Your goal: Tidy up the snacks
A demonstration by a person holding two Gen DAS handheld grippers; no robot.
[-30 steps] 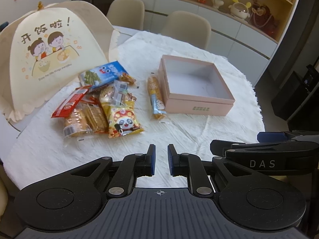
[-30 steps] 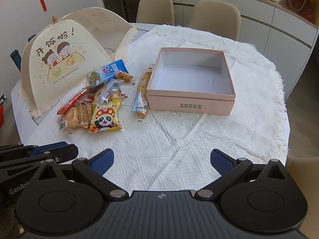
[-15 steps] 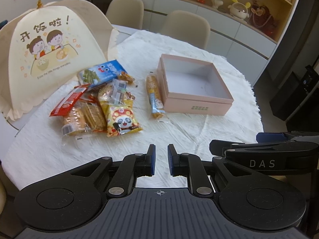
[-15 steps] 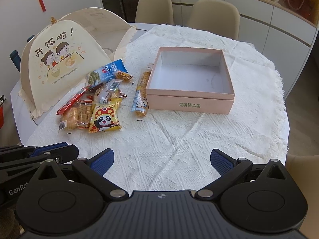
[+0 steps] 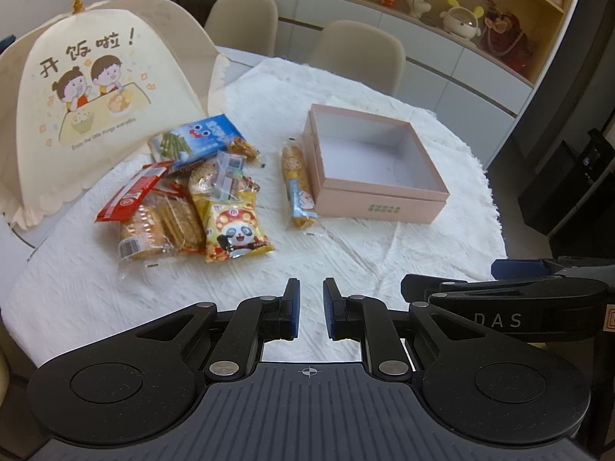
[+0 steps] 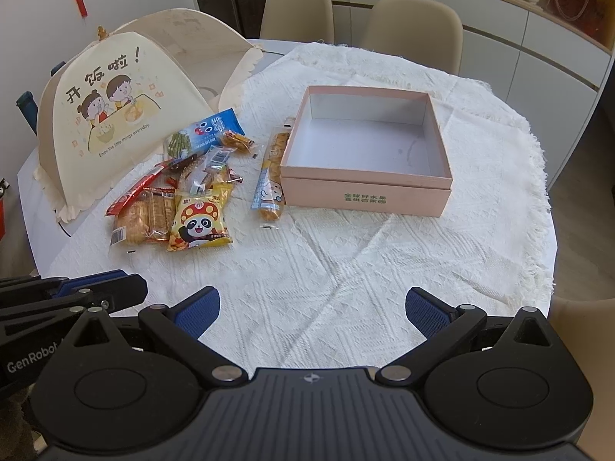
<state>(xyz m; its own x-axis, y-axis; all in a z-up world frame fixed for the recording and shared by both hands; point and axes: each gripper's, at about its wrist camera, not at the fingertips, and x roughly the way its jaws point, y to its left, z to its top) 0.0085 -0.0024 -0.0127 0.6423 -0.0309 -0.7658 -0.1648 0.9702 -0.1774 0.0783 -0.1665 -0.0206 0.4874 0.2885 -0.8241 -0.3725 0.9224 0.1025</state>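
Note:
A pile of snack packets lies on the white tablecloth: a yellow panda bag [image 5: 235,233] [image 6: 200,226], a clear cracker pack [image 5: 161,226] [image 6: 143,218], a red stick pack [image 5: 132,191], a blue bag [image 5: 200,139] [image 6: 207,130]. A long biscuit pack [image 5: 296,182] [image 6: 271,174] lies against the left side of an empty pink box [image 5: 378,192] [image 6: 365,192]. My left gripper [image 5: 309,309] is nearly shut and empty, over the near table edge. My right gripper [image 6: 312,313] is open and empty, also near the front edge.
A cream folding food cover [image 5: 82,88] [image 6: 111,115] with cartoon children stands at the left, behind the snacks. Beige chairs [image 6: 413,27] stand behind the round table. Cabinets and shelves with ornaments line the back wall.
Both views have shifted slightly; the grippers have drifted a little relative to the table. Snacks and box have not moved. Jaw openings are unchanged.

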